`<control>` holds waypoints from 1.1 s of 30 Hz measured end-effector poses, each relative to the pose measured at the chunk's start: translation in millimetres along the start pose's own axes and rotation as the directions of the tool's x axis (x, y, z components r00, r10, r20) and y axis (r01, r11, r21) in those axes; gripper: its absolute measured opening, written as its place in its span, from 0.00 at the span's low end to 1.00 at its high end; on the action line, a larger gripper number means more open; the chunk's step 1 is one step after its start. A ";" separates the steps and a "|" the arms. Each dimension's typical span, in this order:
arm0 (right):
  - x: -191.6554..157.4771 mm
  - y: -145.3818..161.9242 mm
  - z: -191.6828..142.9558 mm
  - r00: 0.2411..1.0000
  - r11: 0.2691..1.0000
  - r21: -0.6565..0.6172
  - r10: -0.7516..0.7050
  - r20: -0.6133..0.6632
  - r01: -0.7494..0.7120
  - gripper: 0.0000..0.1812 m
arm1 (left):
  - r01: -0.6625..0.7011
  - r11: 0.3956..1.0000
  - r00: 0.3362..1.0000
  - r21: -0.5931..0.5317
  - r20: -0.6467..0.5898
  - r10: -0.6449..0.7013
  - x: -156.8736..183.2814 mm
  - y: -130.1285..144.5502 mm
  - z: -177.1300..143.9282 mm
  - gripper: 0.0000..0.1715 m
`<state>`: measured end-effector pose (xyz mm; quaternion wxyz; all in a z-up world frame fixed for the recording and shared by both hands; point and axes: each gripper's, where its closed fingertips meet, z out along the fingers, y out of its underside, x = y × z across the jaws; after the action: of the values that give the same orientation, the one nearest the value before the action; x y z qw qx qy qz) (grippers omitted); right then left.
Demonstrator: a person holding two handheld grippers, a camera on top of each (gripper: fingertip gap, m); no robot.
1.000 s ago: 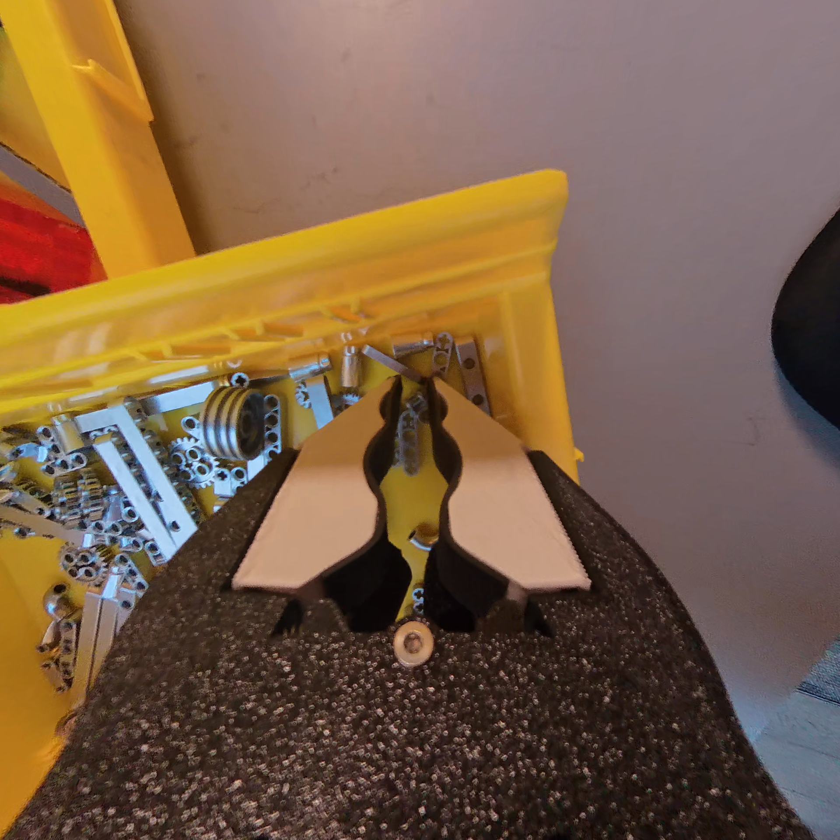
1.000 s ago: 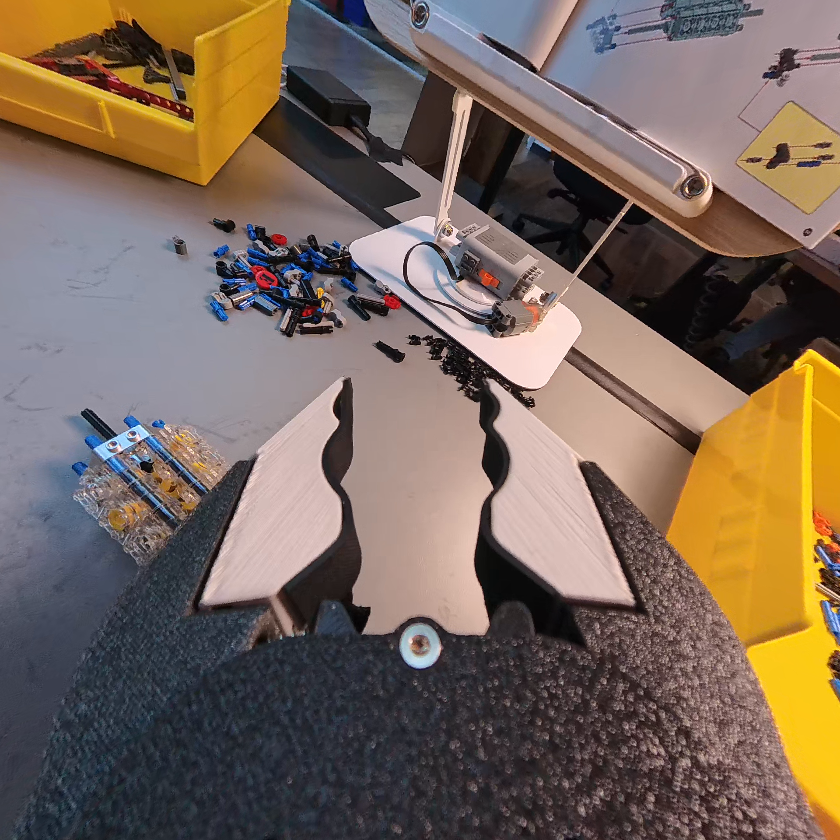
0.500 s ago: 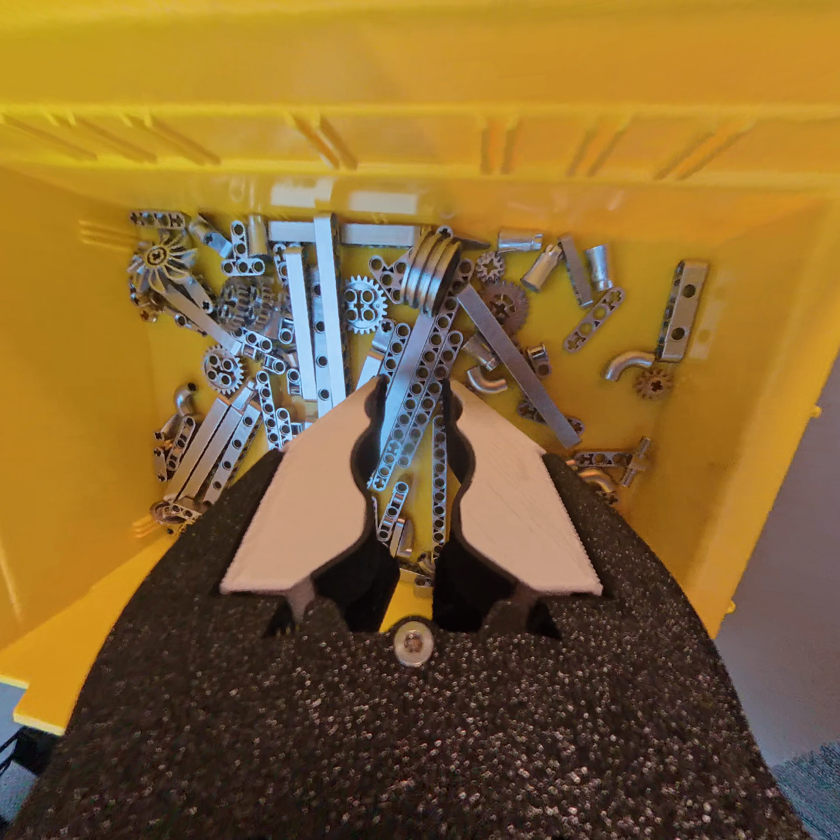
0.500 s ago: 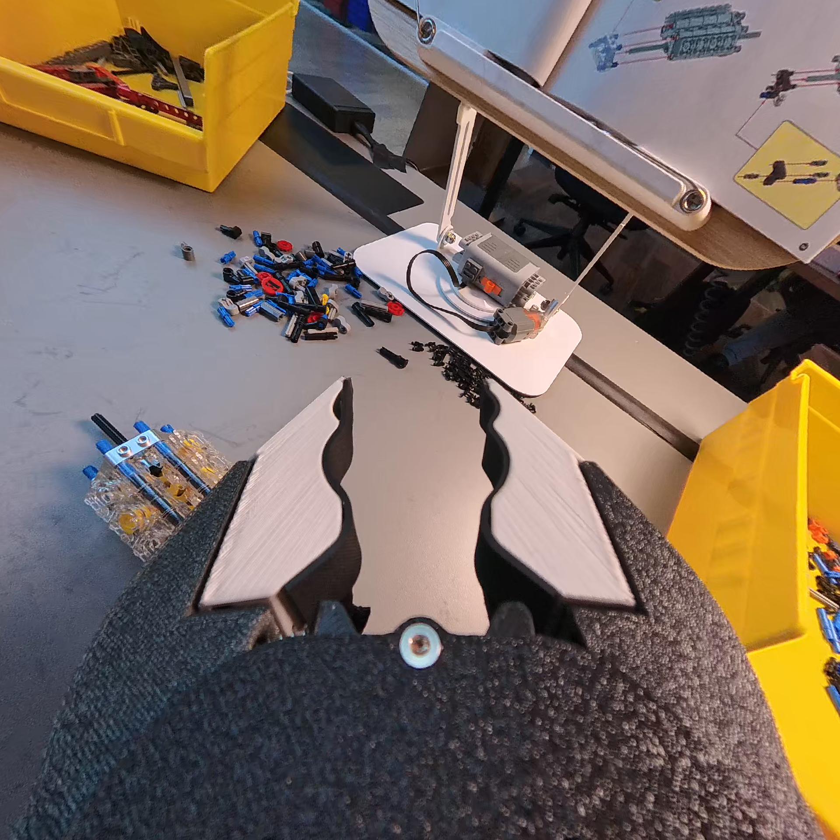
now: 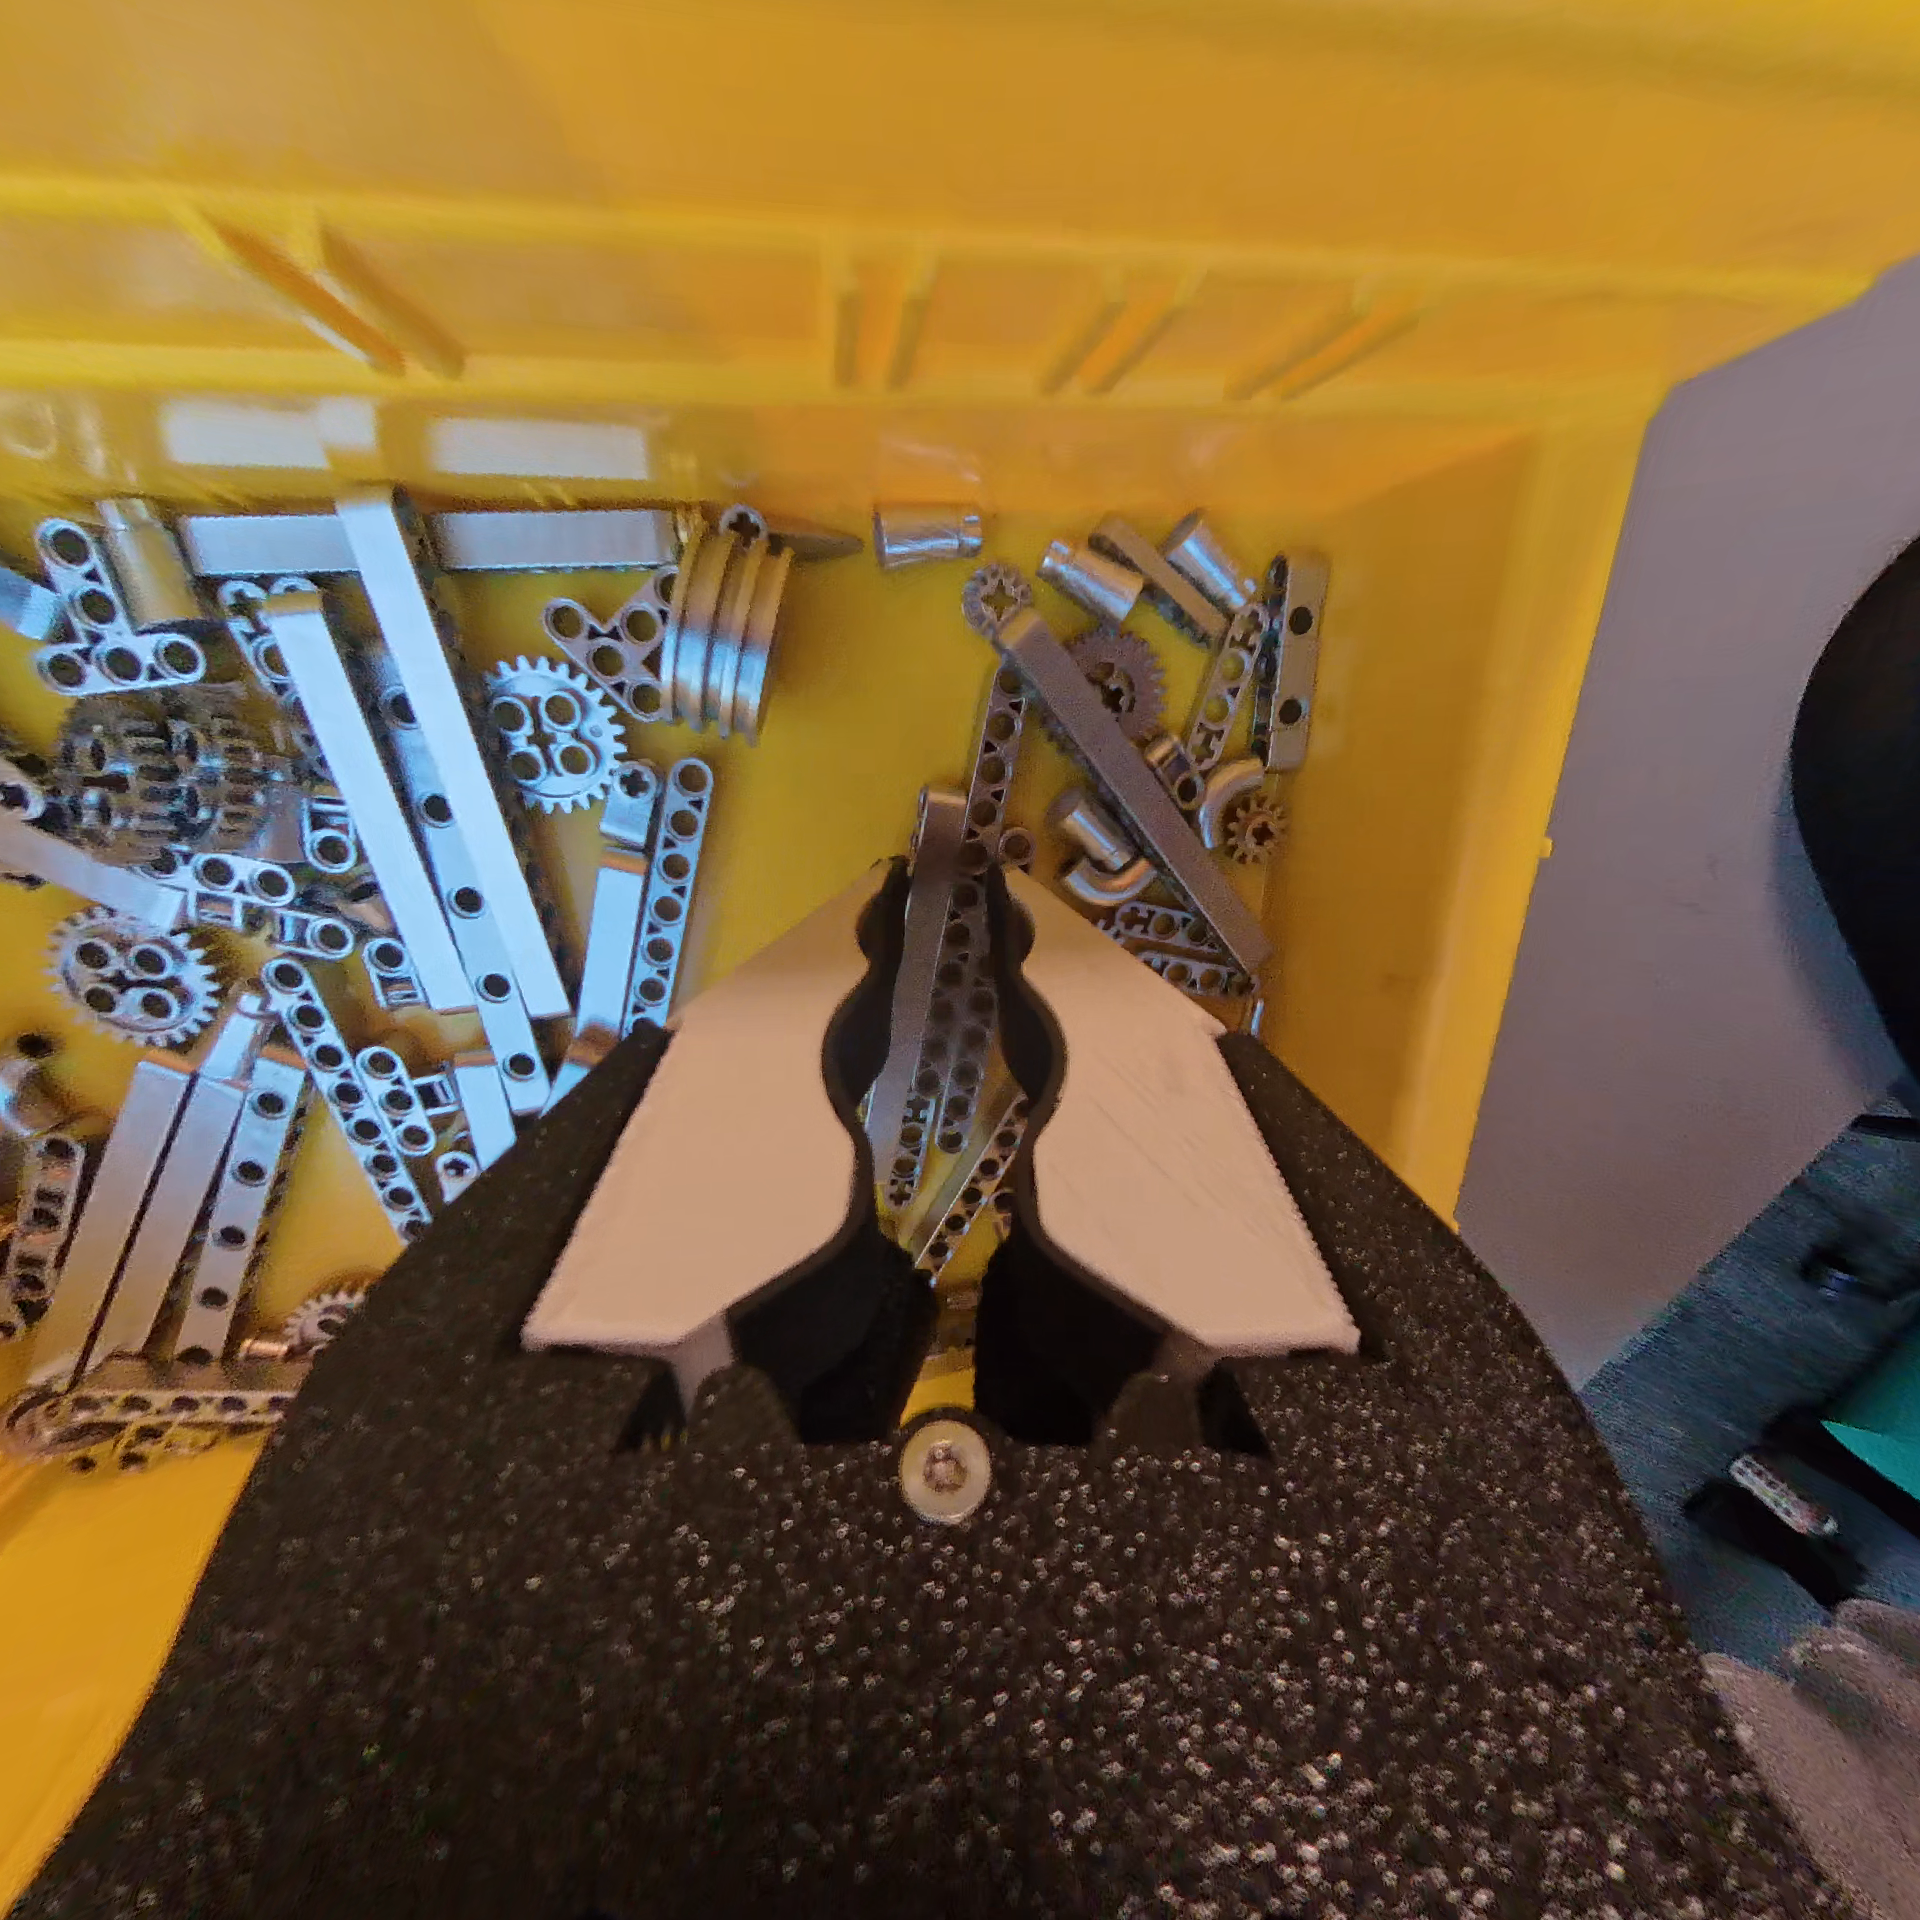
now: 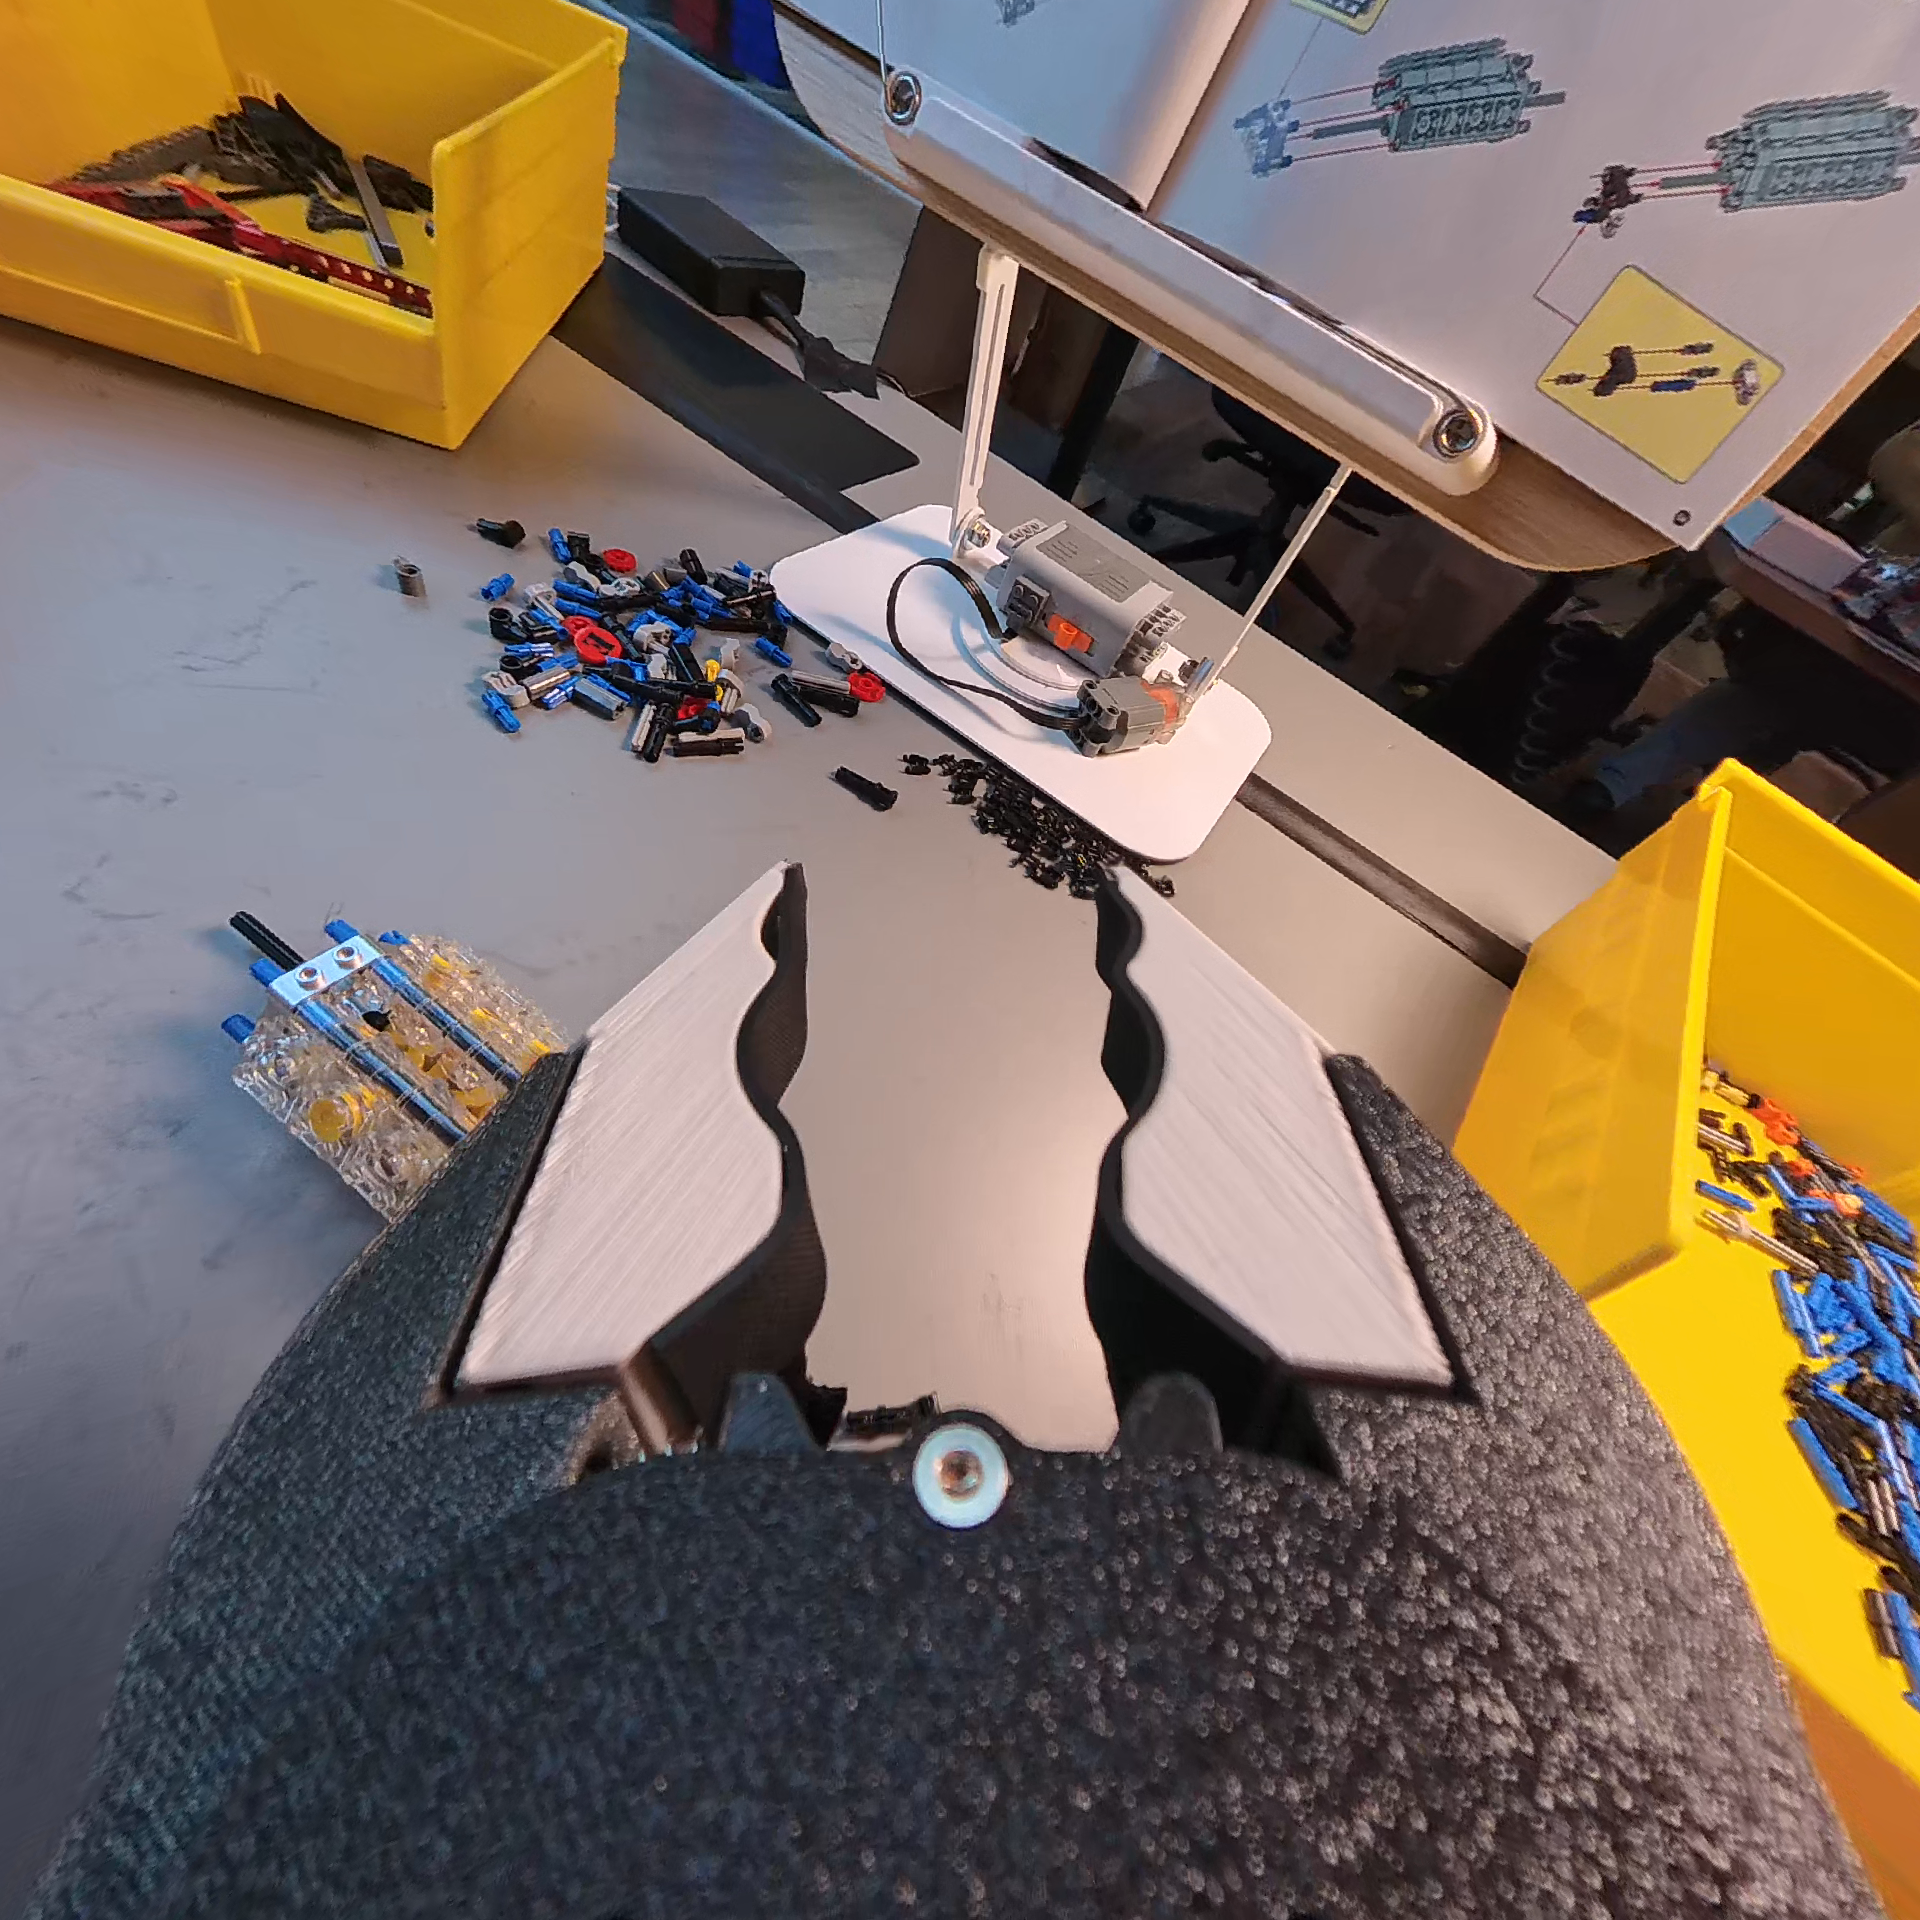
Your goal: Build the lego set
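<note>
My left gripper (image 5: pixel 945 873) is down inside a yellow bin (image 5: pixel 935 312) of grey building-toy parts. Its jaws stand a narrow gap apart, on either side of long grey holed beams (image 5: pixel 951 997) near the bin's right wall. I cannot tell whether the pads touch the beams. A grooved grey wheel (image 5: pixel 727 644) and a gear (image 5: pixel 556 732) lie to the left. My right gripper (image 6: pixel 951 883) is wide open and empty above the grey table (image 6: pixel 260 727). A clear block assembly with blue pins (image 6: pixel 384 1039) lies just to its left.
A pile of small blue, black and red parts (image 6: pixel 644 655) and a heap of black pins (image 6: pixel 1039 821) lie ahead. A white stand base (image 6: pixel 1143 790) carries a grey motor unit (image 6: pixel 1081 597). Yellow bins stand at right (image 6: pixel 1621 1039) and at far left (image 6: pixel 499 260). The grippers' ends are close to 50 cm from one another. The right gripper is farther from the grooved grey wheel (image 5: pixel 727 644), some 45 cm, than the left, some 5 cm. My left gripper is the nearer one to the gear (image 5: pixel 556 732): about 6 cm, against 50 cm.
My left gripper swung from the bin's right corner over its middle, then back toward the right side and lower onto the beams. My right gripper stayed open and barely shifted.
</note>
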<state>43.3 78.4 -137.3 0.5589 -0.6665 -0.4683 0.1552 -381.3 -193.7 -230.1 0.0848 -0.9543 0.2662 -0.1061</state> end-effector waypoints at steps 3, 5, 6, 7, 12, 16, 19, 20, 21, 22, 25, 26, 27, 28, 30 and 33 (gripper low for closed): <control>2.0 2.5 -3.2 1.000 1.000 0.000 0.009 -0.007 -0.009 0.30 | 0.007 0.999 0.997 0.053 0.072 -0.010 -9.4 -4.6 -14.7 0.06; 2.1 3.2 -3.7 1.000 1.000 0.000 0.015 -0.005 -0.015 0.30 | 0.033 0.994 0.985 0.103 0.167 -0.050 -29.1 -9.6 -26.9 0.06; 1.8 3.1 -3.4 1.000 1.000 0.001 0.016 -0.003 -0.016 0.30 | 0.040 0.993 0.976 0.108 0.207 -0.062 -38.5 -9.8 -29.7 0.07; 1.3 2.4 -3.0 1.000 1.000 0.003 0.015 -0.001 -0.015 0.30 | 0.044 0.994 0.972 0.104 0.227 -0.067 -44.8 -9.4 -29.9 0.07; -1.1 -1.2 -3.4 1.000 1.000 0.013 0.009 0.001 -0.009 0.30 | 0.038 0.997 0.960 0.063 0.276 -0.054 -62.7 -11.2 -15.6 0.07; 1.6 2.6 -7.2 1.000 1.000 0.006 0.010 -0.011 -0.010 0.30 | 0.020 1.000 0.973 0.016 0.229 -0.023 -55.0 -9.9 -1.8 0.06; 7.9 5.4 -11.8 0.999 1.000 0.002 0.020 -0.027 -0.020 0.30 | -0.001 1.000 0.983 -0.003 0.182 0.002 -42.6 -6.9 0.0 0.03; 10.0 6.2 -13.0 0.999 1.000 0.002 0.024 -0.031 -0.024 0.30 | -0.006 1.000 0.983 -0.009 0.186 0.008 -41.8 -5.2 -1.5 0.03; 11.5 7.0 -13.6 0.999 1.000 0.001 0.029 -0.035 -0.029 0.30 | -0.005 1.000 0.982 -0.005 0.187 0.006 -41.2 -4.8 -3.7 0.03; 12.6 8.0 -13.7 0.999 0.999 0.001 0.032 -0.036 -0.032 0.30 | -0.001 1.000 0.981 0.016 0.193 -0.002 -42.1 -6.7 -6.7 0.04; 11.9 10.2 -11.0 0.999 0.999 -0.002 0.040 -0.031 -0.040 0.30 | -0.030 0.990 0.971 0.139 0.240 -0.005 -50.4 -26.0 -16.5 0.06; 10.4 10.3 -9.2 0.999 0.999 -0.003 0.040 -0.026 -0.040 0.30 | -0.052 0.983 0.968 0.177 0.252 0.006 -52.1 -33.8 -18.6 0.06; 8.5 10.1 -7.3 0.999 0.999 -0.003 0.038 -0.020 -0.038 0.30 | -0.067 0.977 0.965 0.202 0.260 0.012 -53.5 -40.2 -19.7 0.06; 6.6 9.6 -5.5 0.999 0.999 -0.003 0.035 -0.015 -0.035 0.30 | -0.075 0.974 0.963 0.212 0.268 0.016 -55.7 -44.6 -19.4 0.06; 3.2 8.4 -2.5 1.000 1.000 -0.004 0.026 -0.008 -0.026 0.30 | -0.082 0.979 0.959 0.184 0.283 0.027 -61.6 -46.0 -14.4 0.06; 2.6 8.3 -1.4 1.000 1.000 -0.012 0.011 -0.009 -0.011 0.30 | -0.090 0.992 0.957 0.085 0.282 0.063 -65.3 -33.9 -3.0 0.04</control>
<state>49.4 80.1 -143.4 0.5561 -0.6732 -0.4630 0.1521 -420.0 -131.1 -230.1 0.1719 -0.9434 0.2830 0.0199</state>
